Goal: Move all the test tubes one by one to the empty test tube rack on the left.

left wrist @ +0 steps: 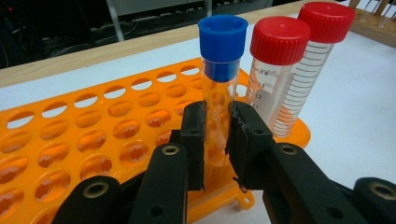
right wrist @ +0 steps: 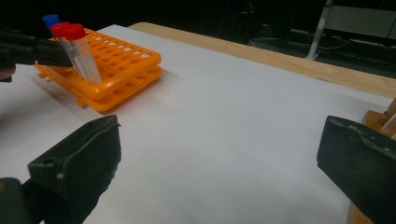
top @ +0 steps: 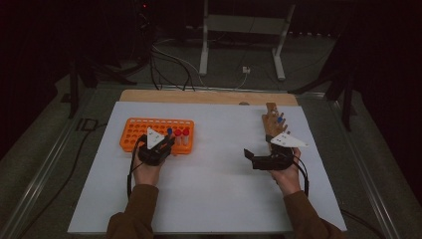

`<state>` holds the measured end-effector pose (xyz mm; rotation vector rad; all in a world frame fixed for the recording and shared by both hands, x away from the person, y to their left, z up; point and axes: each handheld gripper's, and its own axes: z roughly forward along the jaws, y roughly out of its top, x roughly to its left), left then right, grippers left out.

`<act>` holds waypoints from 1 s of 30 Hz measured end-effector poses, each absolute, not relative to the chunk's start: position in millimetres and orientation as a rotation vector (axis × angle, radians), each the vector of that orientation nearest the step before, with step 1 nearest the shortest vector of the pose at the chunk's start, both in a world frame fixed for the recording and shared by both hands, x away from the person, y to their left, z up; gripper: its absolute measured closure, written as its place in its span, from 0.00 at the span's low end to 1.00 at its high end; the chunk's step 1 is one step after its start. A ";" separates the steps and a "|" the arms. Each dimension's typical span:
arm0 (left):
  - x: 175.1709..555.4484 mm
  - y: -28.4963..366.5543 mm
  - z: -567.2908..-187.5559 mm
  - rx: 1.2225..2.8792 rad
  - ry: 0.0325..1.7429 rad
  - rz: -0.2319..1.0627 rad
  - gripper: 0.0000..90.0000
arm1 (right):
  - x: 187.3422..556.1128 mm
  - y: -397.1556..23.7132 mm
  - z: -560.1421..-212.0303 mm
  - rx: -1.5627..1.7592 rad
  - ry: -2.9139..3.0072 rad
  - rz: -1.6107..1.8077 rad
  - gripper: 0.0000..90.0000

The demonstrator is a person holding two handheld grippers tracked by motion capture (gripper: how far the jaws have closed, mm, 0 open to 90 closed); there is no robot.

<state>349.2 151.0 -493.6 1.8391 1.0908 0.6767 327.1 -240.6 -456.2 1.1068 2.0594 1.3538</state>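
Tubes in orange rack [left wrist: 116, 135]: we count three, one blue-capped tube [left wrist: 220, 70] and two red-capped tubes [left wrist: 280, 70], all at the rack's near right corner.
Racks: two, the orange one at left and a wooden rack [top: 272, 124] at right, well apart.
Blue-capped tube axis: upright, cap up.
Left gripper [left wrist: 217, 140]: we see its jaws clamped on the blue-capped tube's clear body below the cap.
Right gripper [right wrist: 219, 158]: jaws spread wide over the white table sheet [right wrist: 224, 121], holding nothing, just beside the wooden rack.
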 end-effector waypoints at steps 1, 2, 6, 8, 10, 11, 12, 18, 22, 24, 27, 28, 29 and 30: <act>349.1 150.9 -493.5 1.842 1.089 0.679 0.85 | 327.1 -240.7 -456.3 1.108 2.060 1.353 0.00; 349.0 150.8 -493.5 1.847 1.086 0.680 0.85 | 327.2 -240.7 -456.5 1.107 2.060 1.353 0.00; 349.2 149.6 -494.8 1.871 1.078 0.679 0.85 | 326.8 -240.0 -456.4 1.103 2.063 1.353 0.00; 350.0 149.1 -495.9 1.877 1.083 0.672 0.85 | 326.9 -239.8 -456.4 1.100 2.064 1.354 0.00; 350.6 148.8 -497.0 1.883 1.087 0.669 0.85 | 326.8 -239.9 -456.4 1.102 2.064 1.354 0.00; 350.9 148.8 -497.6 1.887 1.089 0.665 0.85 | 326.7 -240.1 -456.3 1.103 2.064 1.354 0.00; 351.2 148.6 -498.2 1.890 1.092 0.663 0.85 | 326.7 -240.3 -456.2 1.103 2.064 1.355 0.00; 352.1 150.0 -500.6 1.890 1.099 0.647 0.85 | 326.9 -240.5 -456.2 1.101 2.063 1.356 0.00; 351.8 150.2 -500.1 1.883 1.114 0.650 0.83 | 327.0 -240.3 -456.3 1.102 2.064 1.355 0.00; 351.6 151.8 -499.9 1.876 1.131 0.647 0.73 | 326.9 -240.3 -456.1 1.103 2.064 1.357 0.00; 349.9 153.9 -499.0 1.871 1.139 0.655 0.65 | 326.8 -240.5 -455.6 1.105 2.062 1.363 0.00; 349.2 154.8 -498.6 1.864 1.140 0.649 0.64 | 326.8 -240.6 -455.4 1.105 2.061 1.362 0.00; 348.5 156.3 -498.0 1.854 1.138 0.641 0.63 | 326.9 -240.8 -455.3 1.104 2.060 1.362 0.00; 347.3 158.4 -497.0 1.838 1.140 0.625 0.62 | 327.1 -241.0 -455.2 1.104 2.059 1.362 0.00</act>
